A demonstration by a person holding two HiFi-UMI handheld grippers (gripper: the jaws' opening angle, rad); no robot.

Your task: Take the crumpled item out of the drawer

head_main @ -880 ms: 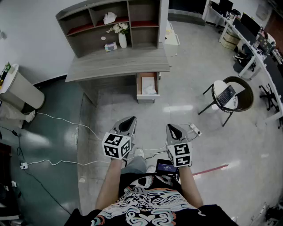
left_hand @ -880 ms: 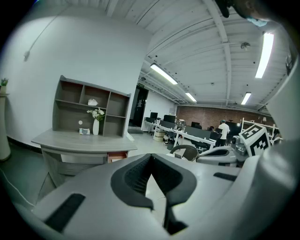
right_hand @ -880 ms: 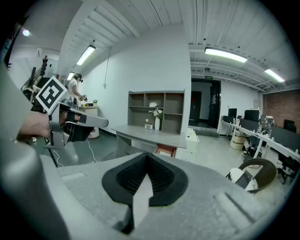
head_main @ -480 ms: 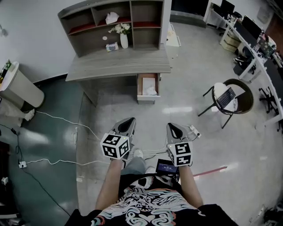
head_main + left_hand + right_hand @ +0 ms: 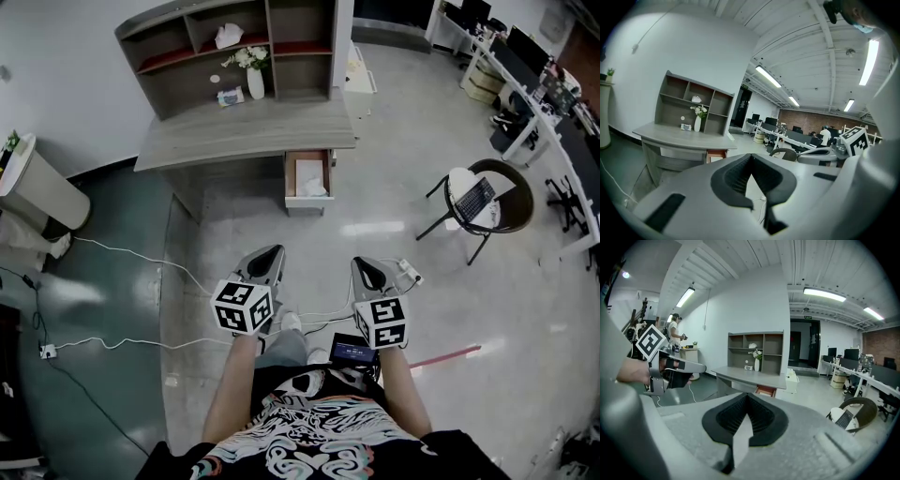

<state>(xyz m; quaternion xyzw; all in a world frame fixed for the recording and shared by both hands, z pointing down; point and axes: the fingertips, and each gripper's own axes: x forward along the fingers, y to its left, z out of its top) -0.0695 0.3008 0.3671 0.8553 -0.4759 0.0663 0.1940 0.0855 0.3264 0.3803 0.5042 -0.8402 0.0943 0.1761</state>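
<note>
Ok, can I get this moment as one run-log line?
stage: standing back from desk | left hand-held gripper: shut, empty | right hand-held gripper: shut, empty | drawer: open | crumpled item: inside, untouched

Open drawer point(image 5: 307, 202) — pale contents point(image 5: 311, 180) too small to identify

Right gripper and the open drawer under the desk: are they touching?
Apart. The head view shows a broad stretch of bare floor lying between the right gripper and the drawer.
</note>
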